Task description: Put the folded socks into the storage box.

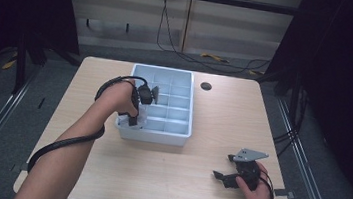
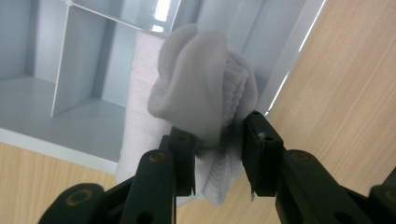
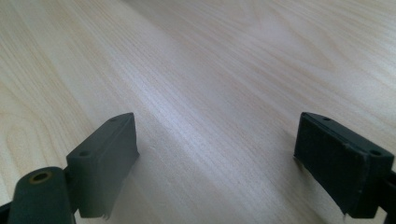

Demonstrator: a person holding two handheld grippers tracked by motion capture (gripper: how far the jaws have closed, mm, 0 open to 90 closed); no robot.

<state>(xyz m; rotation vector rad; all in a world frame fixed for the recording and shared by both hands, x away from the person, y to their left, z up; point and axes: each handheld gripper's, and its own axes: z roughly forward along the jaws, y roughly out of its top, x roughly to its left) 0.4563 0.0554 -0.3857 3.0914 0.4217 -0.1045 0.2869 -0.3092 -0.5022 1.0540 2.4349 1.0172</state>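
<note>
A rolled white sock (image 2: 205, 93) is pinched between the jaws of my left gripper (image 2: 215, 154), which is shut on it. It hangs over the near left corner of a light blue divided tray (image 1: 181, 130); the tray's wall (image 2: 56, 149) and compartments lie behind the sock. In the high view the left gripper (image 1: 134, 117) points down at that corner and the sock (image 1: 141, 120) shows as a white patch there. My right gripper (image 1: 224, 171) rests low over the bare wood at the front right, open, with nothing between its pads (image 3: 105, 154).
The tray holds several compartments, most of them bare. A round black grommet (image 1: 206, 86) sits in the tabletop right of the tray. Cables trail on the floor beyond the table's far edge. Bare wood lies between the tray and the right gripper.
</note>
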